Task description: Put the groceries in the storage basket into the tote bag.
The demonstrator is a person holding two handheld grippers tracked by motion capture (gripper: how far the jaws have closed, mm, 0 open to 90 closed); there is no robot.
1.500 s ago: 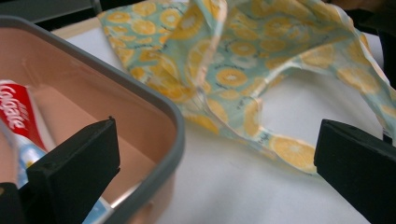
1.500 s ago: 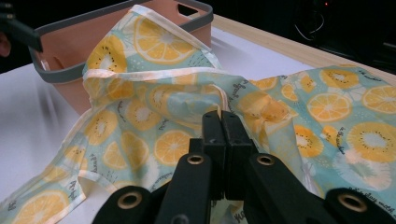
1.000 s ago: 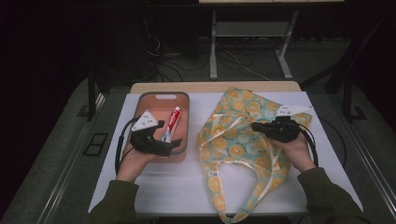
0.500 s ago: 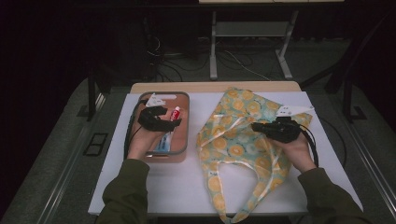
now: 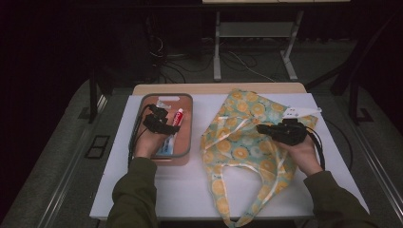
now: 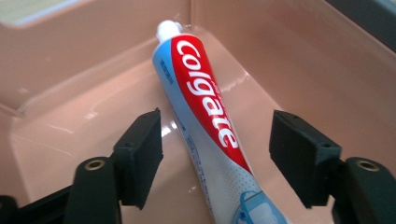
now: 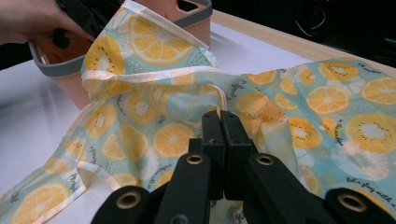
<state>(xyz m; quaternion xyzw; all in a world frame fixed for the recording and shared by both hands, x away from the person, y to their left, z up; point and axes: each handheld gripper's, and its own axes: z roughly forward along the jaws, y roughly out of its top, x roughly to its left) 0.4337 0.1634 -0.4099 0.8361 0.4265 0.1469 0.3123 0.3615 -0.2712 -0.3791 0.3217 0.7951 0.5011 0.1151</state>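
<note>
The left claw hung wide open inside the pink tray, its jaws either side of the toothpaste tube lying on the tray floor, not gripping it. The right claw was clamped on the lemon-print cloth bag spread on the white worktop.

White table: pink tray, fruit-print bag.

A red, white and blue Colgate toothpaste tube lies flat in a pink tray left of centre in the high view, its white cap toward the tray's far end. Right of it, a pale blue tote bag printed with orange slices lies rumpled on the table, handles trailing toward the bottom edge.
</note>
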